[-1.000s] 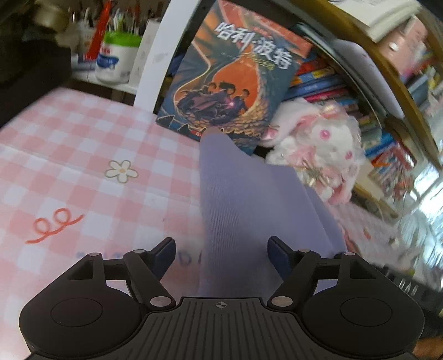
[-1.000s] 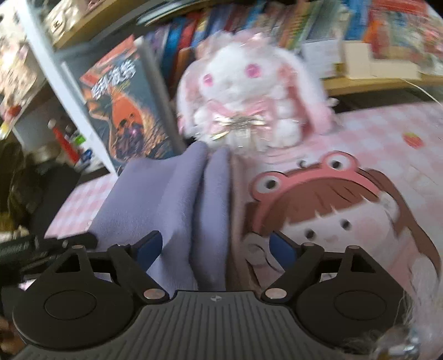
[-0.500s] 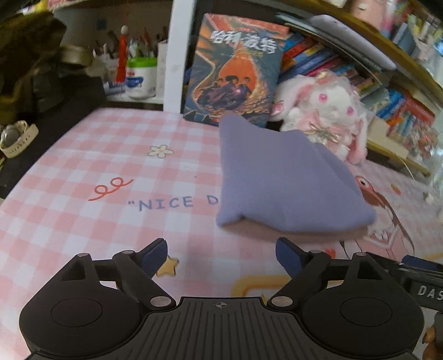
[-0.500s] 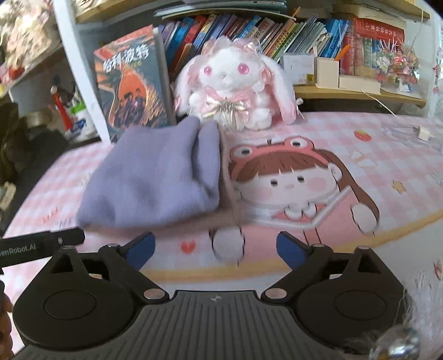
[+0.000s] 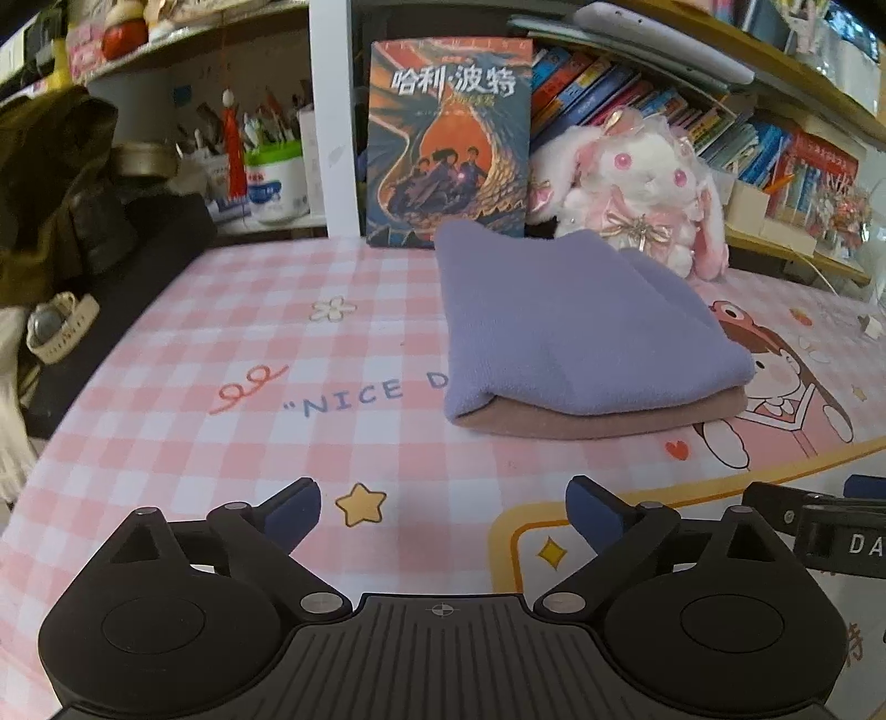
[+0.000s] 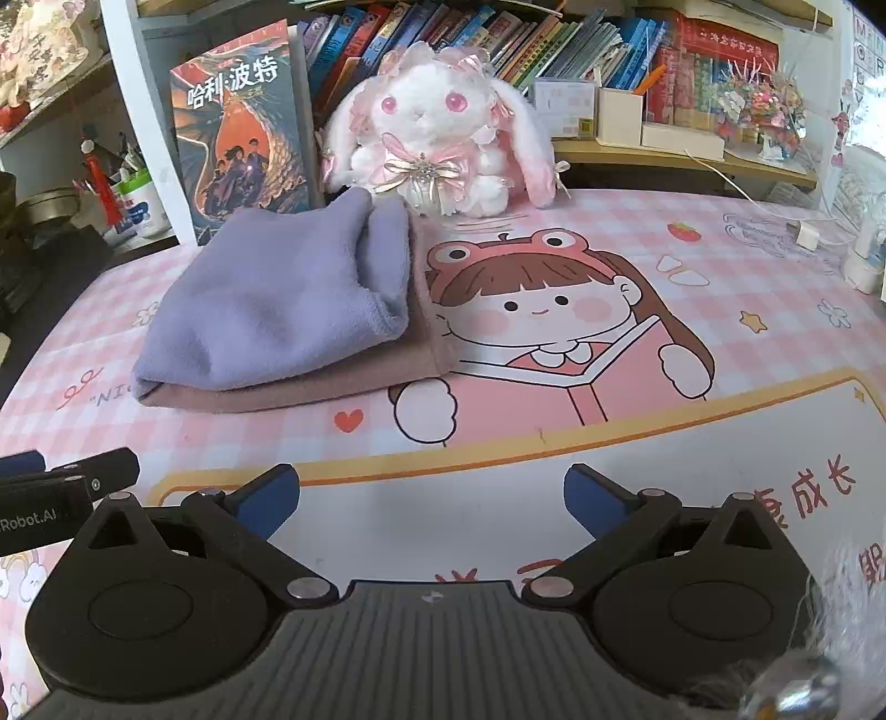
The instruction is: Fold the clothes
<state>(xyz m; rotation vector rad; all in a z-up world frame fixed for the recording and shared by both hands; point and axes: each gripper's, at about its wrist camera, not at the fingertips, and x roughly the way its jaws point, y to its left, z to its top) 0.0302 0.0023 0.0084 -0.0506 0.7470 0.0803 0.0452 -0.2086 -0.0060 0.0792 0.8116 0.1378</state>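
Both claws hang above the near edge of the desk with nothing between their blue pads; the left gripper (image 5: 443, 512) has its jaws opening wide over the pink checked desk mat (image 5: 232, 443), just above a yellow star printed there, and the right gripper (image 6: 432, 495) has its jaws opening likewise over the white panel of the mat's near border; each gripper shows at the edge of the other's view, so they sit side by side, apart from the cloth; farther in, the folded clothes (image 5: 570, 332) lie flat on the mat, a lilac fleece layer folded on top of a dusty brown layer whose edge peeks out beneath along the near side and right side; the bundle covers the end of the printed words "NICE D" and touches the cartoon girl in a frog hat (image 6: 542, 310) drawn on the mat; behind the bundle a white and pink plush rabbit (image 6: 437, 133) sits against the shelf, and beside it a book with an orange and blue cover (image 5: 448, 144) stands upright; rows of books (image 6: 554, 39) fill the shelf behind; at far left in the left wrist view a wristwatch (image 5: 58, 327) rests off the mat.
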